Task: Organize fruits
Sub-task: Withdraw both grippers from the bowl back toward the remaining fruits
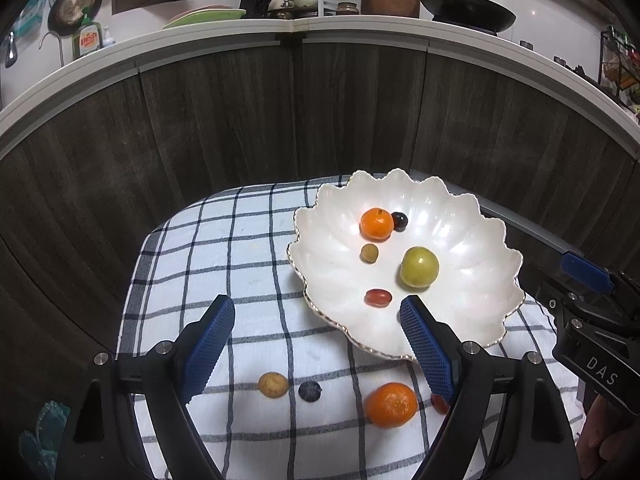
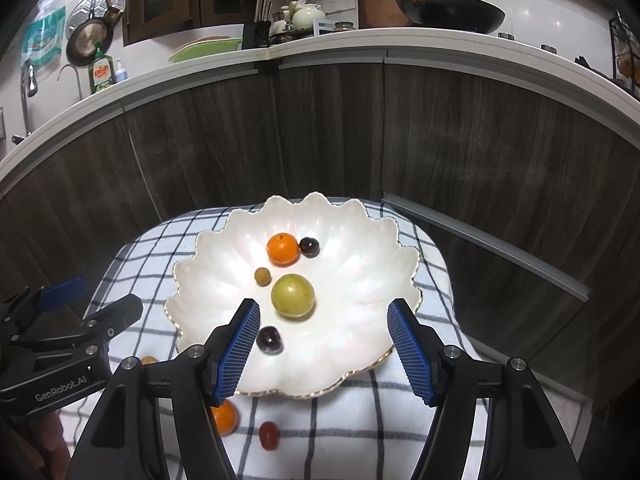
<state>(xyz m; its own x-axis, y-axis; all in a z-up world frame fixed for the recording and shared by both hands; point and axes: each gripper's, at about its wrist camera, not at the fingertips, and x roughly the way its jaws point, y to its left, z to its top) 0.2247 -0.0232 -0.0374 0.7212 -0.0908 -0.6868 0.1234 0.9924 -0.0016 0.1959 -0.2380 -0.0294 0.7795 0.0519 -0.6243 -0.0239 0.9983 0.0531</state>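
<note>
A white scalloped plate (image 1: 460, 240) (image 2: 360, 264) lies on a checked cloth and holds a mandarin (image 1: 376, 224), a dark grape (image 1: 399, 221), a small olive-brown fruit (image 1: 369, 253), a round green fruit (image 1: 419, 267) and a small dark red fruit (image 1: 377, 297). On the cloth in front of it lie a tan fruit (image 1: 272, 385), a second dark grape (image 1: 309, 391), a second mandarin (image 1: 391, 405) and a red fruit (image 2: 268, 435). My left gripper (image 1: 316, 304) hangs open over the plate's left rim, holding nothing. My right gripper (image 2: 322, 308) is open above the plate's near half, also with nothing in it.
The checked cloth (image 1: 224, 248) covers a small table whose edges drop off on all sides. Dark wood cabinet fronts (image 1: 224, 120) curve behind it under a white counter (image 1: 360, 26) with a wok, dishes and bottles. A hand shows at the lower right of the left wrist view.
</note>
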